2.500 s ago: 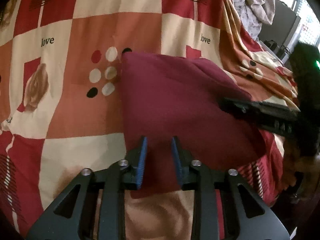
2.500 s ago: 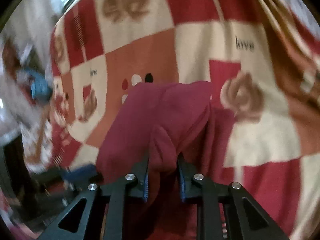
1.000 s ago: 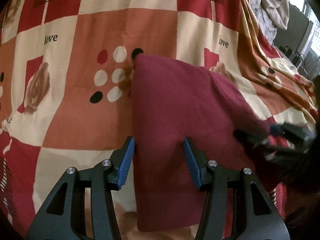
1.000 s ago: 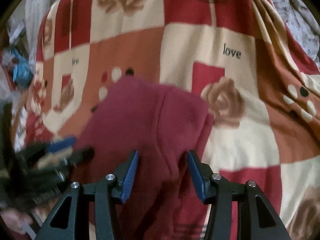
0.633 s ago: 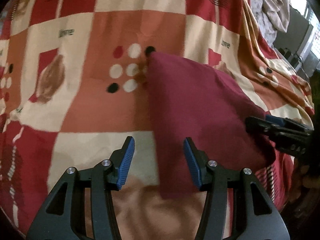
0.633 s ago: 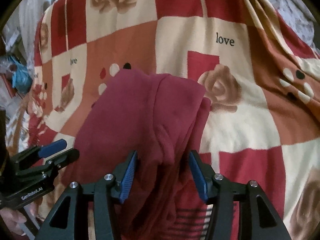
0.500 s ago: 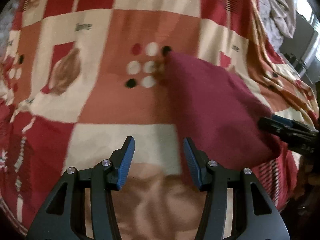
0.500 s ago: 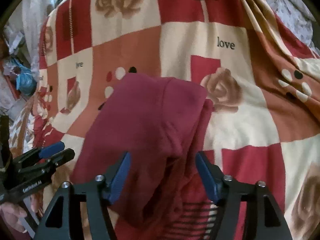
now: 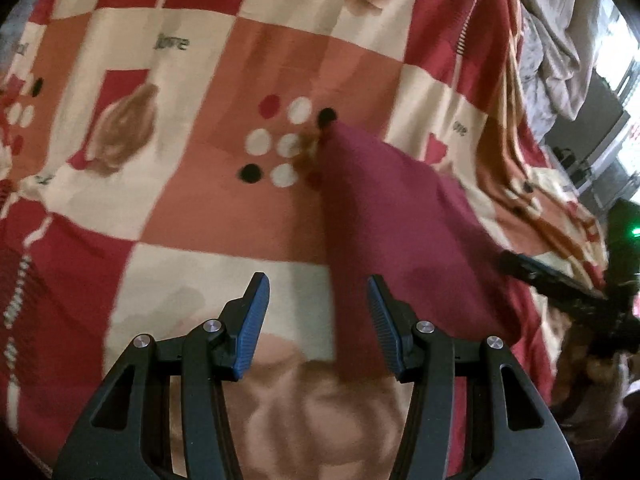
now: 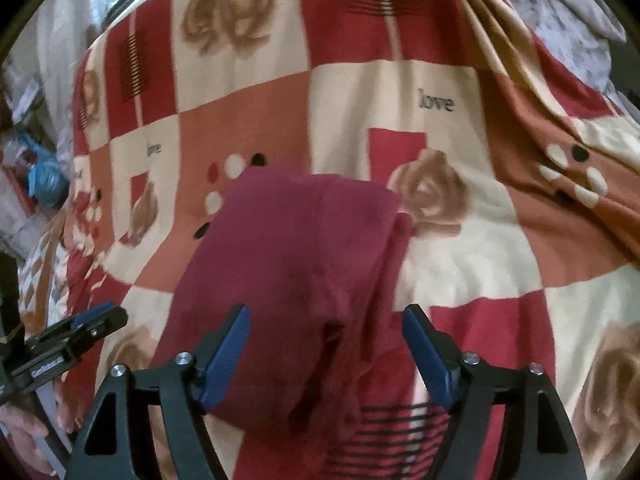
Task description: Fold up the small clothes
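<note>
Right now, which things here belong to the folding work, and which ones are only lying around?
For the job:
- maroon garment, lying folded
- left gripper, open
- right gripper, open

Only lying about:
- patterned blanket beneath the garment
- pale crumpled bedding at the far edge
- blue bag beside the bed

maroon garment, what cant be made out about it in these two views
- Left wrist: maroon garment near edge, behind the left gripper finger.
- Right wrist: its near hem, hidden by the right gripper frame.
- Both views: garment type; blur, folded layers.
- Bedspread lettering smeared.
</note>
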A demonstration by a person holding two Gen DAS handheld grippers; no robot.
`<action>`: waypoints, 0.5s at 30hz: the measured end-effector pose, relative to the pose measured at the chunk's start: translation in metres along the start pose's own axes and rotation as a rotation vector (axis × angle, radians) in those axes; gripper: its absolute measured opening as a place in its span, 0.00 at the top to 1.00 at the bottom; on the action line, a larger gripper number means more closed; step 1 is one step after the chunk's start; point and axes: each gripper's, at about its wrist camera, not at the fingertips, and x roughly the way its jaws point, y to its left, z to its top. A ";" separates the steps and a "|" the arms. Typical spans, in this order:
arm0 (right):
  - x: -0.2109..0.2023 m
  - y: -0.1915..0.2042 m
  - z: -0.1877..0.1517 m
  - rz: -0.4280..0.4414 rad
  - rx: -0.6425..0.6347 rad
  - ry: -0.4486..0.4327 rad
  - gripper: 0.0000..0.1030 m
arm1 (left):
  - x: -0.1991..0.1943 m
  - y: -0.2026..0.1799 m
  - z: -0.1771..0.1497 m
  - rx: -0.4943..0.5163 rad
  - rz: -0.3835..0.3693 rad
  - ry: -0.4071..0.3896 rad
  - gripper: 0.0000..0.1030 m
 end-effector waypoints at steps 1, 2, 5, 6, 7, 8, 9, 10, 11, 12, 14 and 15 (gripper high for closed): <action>0.004 -0.005 0.002 0.005 0.011 0.005 0.26 | 0.004 -0.003 0.002 -0.003 -0.016 0.008 0.51; 0.009 -0.010 0.004 0.012 0.022 0.009 0.26 | 0.009 -0.005 0.005 -0.006 -0.029 0.016 0.51; 0.026 -0.022 0.010 0.049 0.052 0.034 0.26 | 0.028 -0.014 0.012 -0.008 -0.064 0.055 0.51; 0.032 -0.026 0.012 0.065 0.065 0.045 0.26 | 0.035 -0.016 0.014 -0.011 -0.083 0.067 0.51; 0.038 -0.030 0.013 0.088 0.081 0.054 0.26 | 0.043 -0.019 0.016 -0.013 -0.105 0.083 0.51; 0.044 -0.034 0.014 0.109 0.095 0.062 0.26 | 0.048 -0.021 0.018 -0.014 -0.117 0.097 0.49; 0.049 -0.037 0.014 0.131 0.111 0.070 0.26 | 0.055 -0.024 0.019 -0.010 -0.109 0.103 0.42; 0.053 -0.039 0.014 0.149 0.121 0.072 0.25 | 0.058 -0.025 0.021 -0.008 -0.114 0.095 0.33; 0.057 -0.041 0.015 0.169 0.129 0.075 0.25 | 0.061 -0.025 0.022 -0.010 -0.131 0.093 0.30; 0.061 -0.043 0.015 0.184 0.133 0.079 0.24 | 0.064 -0.026 0.023 -0.012 -0.140 0.097 0.28; 0.071 -0.047 0.016 0.216 0.145 0.087 0.21 | 0.072 -0.024 0.026 -0.009 -0.139 0.104 0.27; 0.074 -0.049 0.016 0.231 0.152 0.089 0.21 | 0.077 -0.023 0.028 -0.006 -0.139 0.116 0.27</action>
